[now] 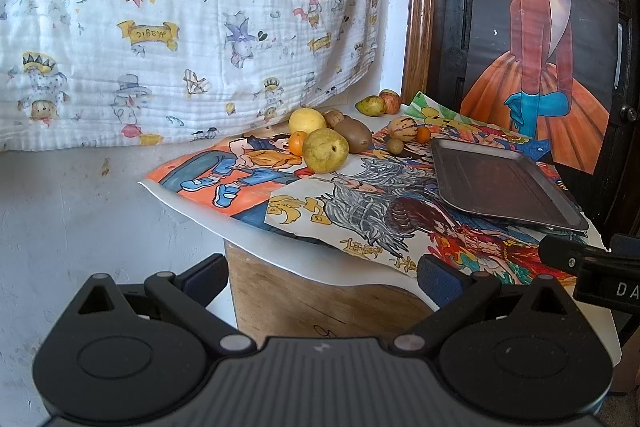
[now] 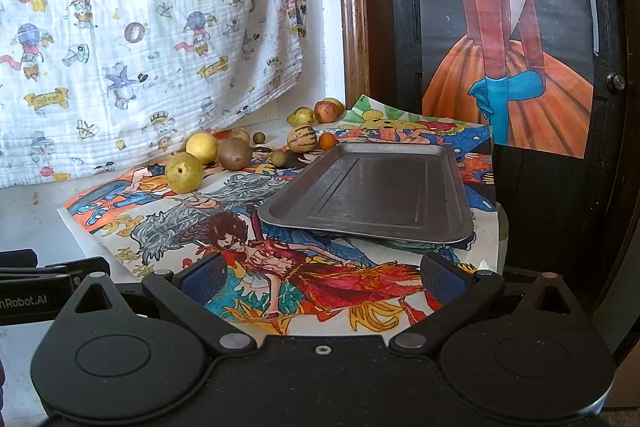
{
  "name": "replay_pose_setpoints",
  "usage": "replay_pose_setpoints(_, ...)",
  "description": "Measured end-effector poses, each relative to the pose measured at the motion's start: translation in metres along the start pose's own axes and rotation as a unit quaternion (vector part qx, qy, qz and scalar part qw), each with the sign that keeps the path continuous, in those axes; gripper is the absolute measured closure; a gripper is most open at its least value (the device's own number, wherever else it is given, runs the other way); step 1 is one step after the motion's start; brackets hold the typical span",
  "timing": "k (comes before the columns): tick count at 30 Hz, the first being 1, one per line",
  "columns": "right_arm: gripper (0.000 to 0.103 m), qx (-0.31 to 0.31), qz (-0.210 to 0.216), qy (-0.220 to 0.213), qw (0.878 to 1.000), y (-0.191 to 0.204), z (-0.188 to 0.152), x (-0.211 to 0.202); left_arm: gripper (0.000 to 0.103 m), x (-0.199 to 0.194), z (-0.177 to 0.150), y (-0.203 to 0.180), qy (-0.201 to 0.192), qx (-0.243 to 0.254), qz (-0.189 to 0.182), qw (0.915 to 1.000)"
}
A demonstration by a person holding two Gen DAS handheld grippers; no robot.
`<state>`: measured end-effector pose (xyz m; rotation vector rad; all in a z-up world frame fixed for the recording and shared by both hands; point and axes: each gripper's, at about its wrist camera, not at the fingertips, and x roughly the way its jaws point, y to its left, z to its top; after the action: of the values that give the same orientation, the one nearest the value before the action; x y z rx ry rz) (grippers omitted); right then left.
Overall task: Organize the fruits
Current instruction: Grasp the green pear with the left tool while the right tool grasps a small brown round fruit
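Observation:
Several fruits lie on a table covered with cartoon drawings: a green pear [image 1: 325, 151] [image 2: 184, 172], a yellow fruit [image 1: 306, 120] [image 2: 202, 147], a brown kiwi [image 1: 353, 135] [image 2: 234, 154], a small orange [image 1: 297, 143], a striped melon [image 1: 402, 127] [image 2: 301, 139], another small orange [image 1: 423, 134] [image 2: 327, 140], and a pear and apple at the back [image 1: 380, 103] [image 2: 316, 113]. A dark metal tray [image 1: 500, 183] [image 2: 372, 191], with nothing on it, sits to their right. My left gripper [image 1: 322, 281] and right gripper [image 2: 320, 277] are open and empty, short of the table's near edge.
A white printed cloth [image 1: 180, 19] hangs behind the table. A dark wooden door with a poster of a girl [image 1: 548, 27] stands at the right. The other gripper shows at the frame edge [image 1: 592, 263] [image 2: 40, 287].

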<state>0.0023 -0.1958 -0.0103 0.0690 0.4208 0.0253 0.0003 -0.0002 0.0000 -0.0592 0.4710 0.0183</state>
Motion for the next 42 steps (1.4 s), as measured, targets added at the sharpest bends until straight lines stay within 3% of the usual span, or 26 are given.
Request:
replay_pose_setpoints(10, 0.000, -0.022, 0.028, -0.003, 0.999, -0.003, 0.022, 0.002, 0.000, 0.009, 0.008, 0.004, 0.011, -0.006, -0.002, 0.9999)
replay_pose_setpoints(21, 0.000, -0.109, 0.075, 0.015, 0.991, -0.017, 0.080, 0.028, 0.000, 0.035, 0.062, 0.019, 0.019, -0.012, -0.010, 0.9997)
replay_pose_setpoints(27, 0.000, -0.155, 0.089, 0.027, 0.984, -0.021, 0.109, 0.061, 0.000, 0.064, 0.090, 0.025, 0.024, -0.005, -0.007, 0.9997)
replay_pose_setpoints(33, 0.000, -0.198, 0.131, 0.028, 0.971, -0.019, 0.151, 0.098, 0.000, 0.101, 0.107, 0.021, 0.049, -0.005, -0.027, 0.9984)
replay_pose_setpoints(38, 0.001, -0.177, 0.169, 0.066, 0.967, -0.021, 0.185, 0.153, 0.000, 0.138, 0.120, 0.016, 0.063, 0.006, -0.038, 0.9973)
replay_pose_setpoints(42, 0.003, -0.151, 0.203, 0.105, 0.962, -0.017, 0.193, 0.207, 0.000, 0.166, 0.122, 0.015, 0.080, -0.008, -0.047, 0.9956)
